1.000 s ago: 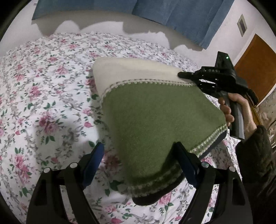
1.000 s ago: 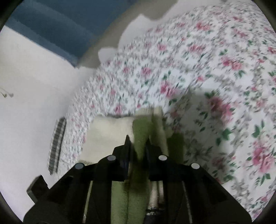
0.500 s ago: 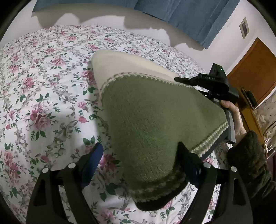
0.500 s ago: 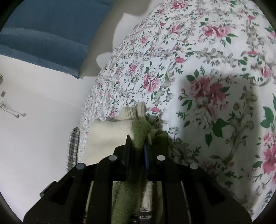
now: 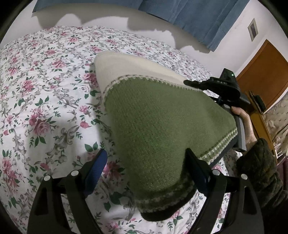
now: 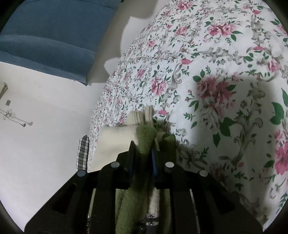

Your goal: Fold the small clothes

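- The knit [image 5: 162,126], green with a cream part and a striped border, hangs over the bed [image 5: 45,100], stretched between its far cream end and the right tool; whether that far end touches the bedspread cannot be told.
- It sits toward the right side of the bed in the left wrist view, with the far edge of the bed and the wall beyond it.
- The right tool [image 6: 142,154] is clamped on a bunched fold of the green cloth, several layers showing between its jaws, so one corner is raised and the cloth is drawn into a taut sheet.
- In the left wrist view the same tool [image 5: 190,83] pinches the far right corner where green meets cream, held by the person's hand [image 5: 246,124].
- The left tool [image 5: 145,167] has its jaws spread wide; the near hem lies between them and over the right finger [image 5: 193,162], unpinched.
- This looks like a judgement of where to take the near corner: a grip there would let both corners be carried over together for a fold.
- The risk is that the thick hem slips off the one finger before the jaws close.
- A blue curtain [image 5: 189,16] hangs on the wall and a wooden door [image 5: 264,79] stands at right.
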Action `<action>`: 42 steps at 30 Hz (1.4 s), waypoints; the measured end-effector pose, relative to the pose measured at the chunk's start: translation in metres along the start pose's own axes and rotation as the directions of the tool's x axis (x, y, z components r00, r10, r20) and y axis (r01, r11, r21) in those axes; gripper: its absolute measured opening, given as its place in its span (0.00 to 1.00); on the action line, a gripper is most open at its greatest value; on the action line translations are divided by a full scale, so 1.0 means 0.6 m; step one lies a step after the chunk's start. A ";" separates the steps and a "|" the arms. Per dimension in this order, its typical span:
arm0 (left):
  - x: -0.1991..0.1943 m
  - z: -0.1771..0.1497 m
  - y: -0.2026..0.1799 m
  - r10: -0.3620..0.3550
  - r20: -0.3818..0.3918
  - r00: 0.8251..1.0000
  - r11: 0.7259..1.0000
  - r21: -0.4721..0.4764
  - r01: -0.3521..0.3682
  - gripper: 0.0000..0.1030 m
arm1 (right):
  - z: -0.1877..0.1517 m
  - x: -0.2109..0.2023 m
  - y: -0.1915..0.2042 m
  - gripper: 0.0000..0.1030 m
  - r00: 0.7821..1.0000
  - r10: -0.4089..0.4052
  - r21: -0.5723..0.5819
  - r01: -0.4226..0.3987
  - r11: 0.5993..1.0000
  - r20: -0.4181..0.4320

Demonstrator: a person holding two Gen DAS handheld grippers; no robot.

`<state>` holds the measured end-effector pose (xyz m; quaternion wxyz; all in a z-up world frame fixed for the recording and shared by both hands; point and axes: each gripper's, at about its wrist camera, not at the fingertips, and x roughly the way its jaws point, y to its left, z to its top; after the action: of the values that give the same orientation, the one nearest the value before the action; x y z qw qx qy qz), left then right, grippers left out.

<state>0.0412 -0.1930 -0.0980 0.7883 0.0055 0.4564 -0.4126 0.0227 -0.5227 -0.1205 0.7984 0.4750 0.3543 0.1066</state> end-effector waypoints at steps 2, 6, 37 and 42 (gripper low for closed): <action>0.000 0.000 0.001 -0.004 0.001 1.000 1.000 0.001 0.004 0.84 | -0.007 -0.014 0.006 0.26 0.999 -0.037 -0.003 0.037 0.999 0.015; -0.015 -0.002 0.004 -0.040 0.015 0.999 0.999 -0.014 0.041 0.84 | -0.028 -0.050 0.024 0.51 0.994 -0.100 -0.025 0.101 0.995 0.041; 0.018 -0.023 0.025 -0.125 -0.023 0.992 0.979 -0.164 0.120 0.78 | -0.216 -0.087 0.024 0.40 0.990 -0.096 -0.115 0.085 0.990 -0.102; 0.019 -0.026 0.025 -0.116 -0.002 0.993 0.983 -0.147 0.114 0.77 | -0.226 -0.097 0.018 0.38 0.993 -0.077 -0.122 0.067 0.990 -0.085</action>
<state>0.0426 -0.1843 -0.1210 0.7591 -0.0765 0.4891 -0.4228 -0.1082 -0.4536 -0.1249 0.8119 0.4081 0.3999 0.1199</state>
